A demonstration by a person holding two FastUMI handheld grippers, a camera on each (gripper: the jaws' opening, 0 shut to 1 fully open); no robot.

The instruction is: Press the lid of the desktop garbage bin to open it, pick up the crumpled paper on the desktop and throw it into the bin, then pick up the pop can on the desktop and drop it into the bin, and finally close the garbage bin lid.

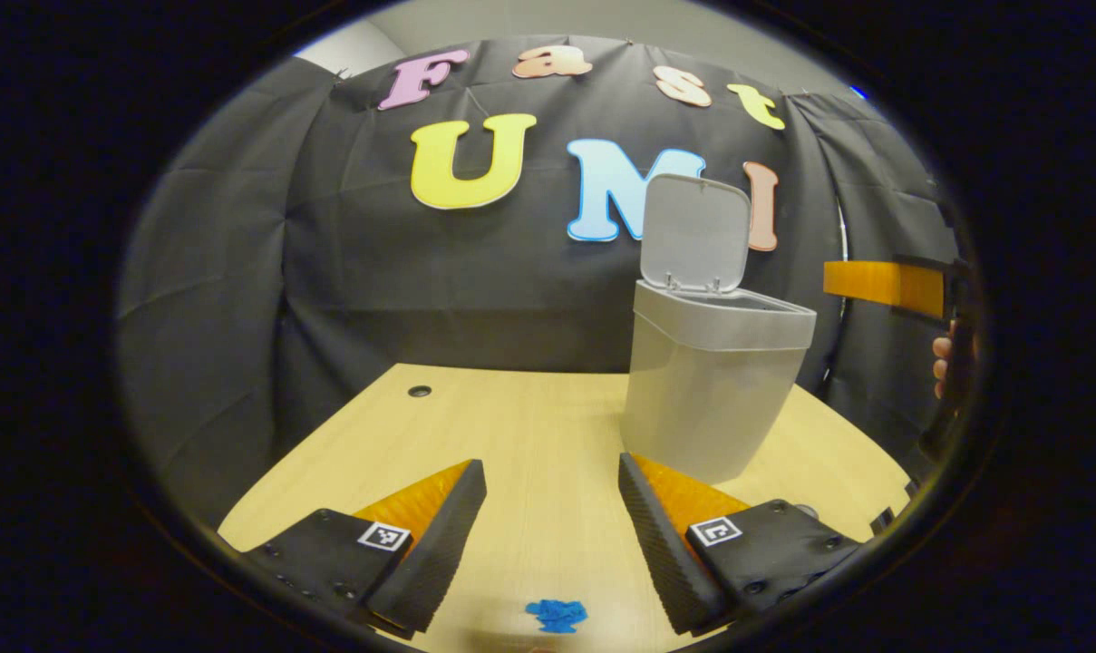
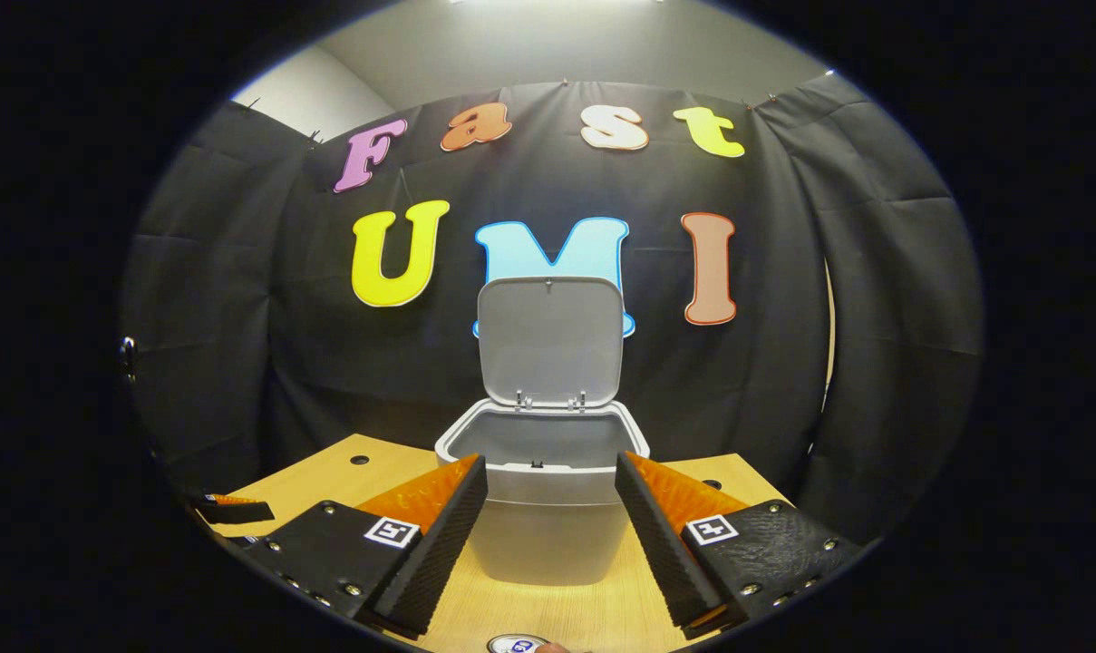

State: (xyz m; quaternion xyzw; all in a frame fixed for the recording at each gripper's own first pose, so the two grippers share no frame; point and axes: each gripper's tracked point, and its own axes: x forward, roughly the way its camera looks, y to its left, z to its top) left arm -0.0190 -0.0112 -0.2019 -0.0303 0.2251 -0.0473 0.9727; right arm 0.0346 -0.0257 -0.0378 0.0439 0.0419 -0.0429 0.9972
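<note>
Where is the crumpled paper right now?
In the left gripper view the blue crumpled paper lies on the wooden table at the bottom edge, just below the open left gripper, nearer the camera than the grey bin.

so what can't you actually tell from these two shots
- Bin contents: right gripper view looks in at a shallow angle, the front rim hides the bottom.
- Round object at the bottom edge, right gripper view: cut off, can't be identified.
- Blue scrap on the table, left gripper view: partly cut off below.
- Other claw, left gripper view: cropped at the right edge.
</note>
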